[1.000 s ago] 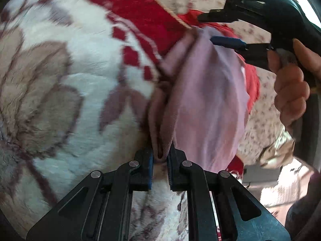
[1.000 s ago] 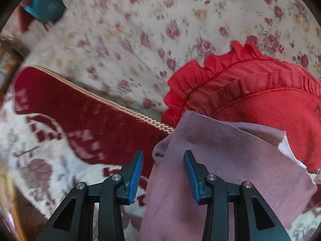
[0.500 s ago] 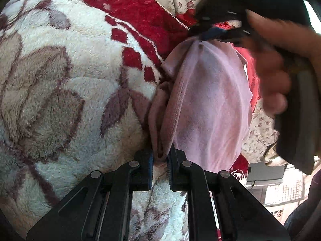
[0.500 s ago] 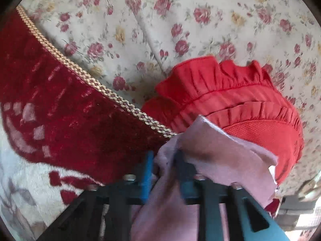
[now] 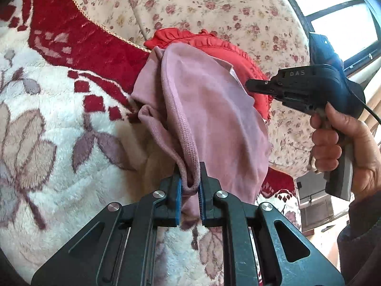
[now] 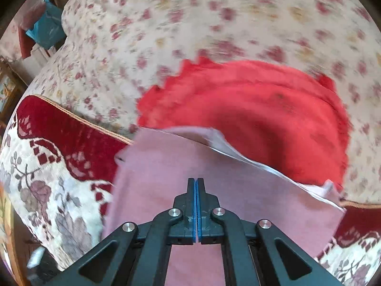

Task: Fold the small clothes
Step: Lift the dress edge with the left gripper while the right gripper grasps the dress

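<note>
left tool: nearly closed, blue pads clamped on a bunched hem of the pink garment; cloth fills the gap between the fingers.
right tool: fully closed, blue pads pressed flat together, nothing between them in its own view. Tips hang over the pink cloth; touching or not, cannot tell.
right tool, seen from left camera: closed tip at the garment's right edge, just beside it, pointing left; contact unclear.
hand: wrapped around the right tool's grey handle, dark sleeve below it.
pink garment: lifted at the near hem by the left tool, the rest draping away with a ribbed seam running up the middle. Far end lies on the red ruffled cloth. In the right view it spreads wide under the tool, with a pale lining showing along the far edge.
red ruffled cloth: under and behind the garment, on the floral bedcover.
blanket: fluffy, white with mauve flowers and a dark red border with gold trim, left of the garment and under its near part.
right view: motion-blurred.
</note>
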`<state>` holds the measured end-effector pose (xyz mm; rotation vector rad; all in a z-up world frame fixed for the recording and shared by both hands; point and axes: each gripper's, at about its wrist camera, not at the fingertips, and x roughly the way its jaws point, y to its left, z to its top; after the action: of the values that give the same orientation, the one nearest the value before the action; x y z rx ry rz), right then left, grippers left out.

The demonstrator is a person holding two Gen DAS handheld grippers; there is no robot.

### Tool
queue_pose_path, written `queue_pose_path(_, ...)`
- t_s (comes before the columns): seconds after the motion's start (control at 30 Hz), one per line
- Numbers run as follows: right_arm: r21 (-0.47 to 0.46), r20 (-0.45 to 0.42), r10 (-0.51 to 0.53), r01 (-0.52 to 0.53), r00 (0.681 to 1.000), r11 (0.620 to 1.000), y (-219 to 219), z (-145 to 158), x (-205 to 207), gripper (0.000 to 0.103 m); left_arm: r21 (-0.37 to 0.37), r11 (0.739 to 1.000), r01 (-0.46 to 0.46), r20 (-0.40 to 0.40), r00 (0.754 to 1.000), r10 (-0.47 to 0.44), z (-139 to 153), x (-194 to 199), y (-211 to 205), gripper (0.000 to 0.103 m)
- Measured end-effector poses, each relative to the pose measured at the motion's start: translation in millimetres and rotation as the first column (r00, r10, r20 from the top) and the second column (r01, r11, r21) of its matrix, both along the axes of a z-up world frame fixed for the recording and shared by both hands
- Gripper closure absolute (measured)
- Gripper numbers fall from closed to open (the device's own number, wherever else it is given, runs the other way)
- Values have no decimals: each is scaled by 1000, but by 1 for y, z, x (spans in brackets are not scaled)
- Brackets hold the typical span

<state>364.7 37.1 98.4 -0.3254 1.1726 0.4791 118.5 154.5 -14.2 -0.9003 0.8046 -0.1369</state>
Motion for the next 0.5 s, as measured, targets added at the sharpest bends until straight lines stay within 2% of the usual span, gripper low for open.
queue_pose_path(0.07, 89, -53, 23, -18, 998, 996, -8, -2, -4, 103, -16, 1000, -7, -13, 1000, 7, -3, -1, -2, 93)
queue_pose_path(0.13, 173, -79, 12, 2, 997, 985, -4, -5, -7, 96, -5, 1000, -7, -6, 1000, 7, -1, -2, -2, 93)
queue_pose_path(0.23, 227, -103, 54, -29, 993, 973, 19, -4, -16, 54, -4, 1000, 9, 12, 1000, -9, -2, 2, -4, 93)
queue_pose_path(0.3, 191, -98, 121, -100, 988, 976, 53, -7, -26, 54, 8, 999, 31, 29, 999, -31, -2, 5, -8, 93)
queue_pose_path(0.5, 25, -135, 147, -145, 980, 989, 118, -25, -24, 54, -28, 997, 74, 72, 995, -72, -1, 8, -14, 93)
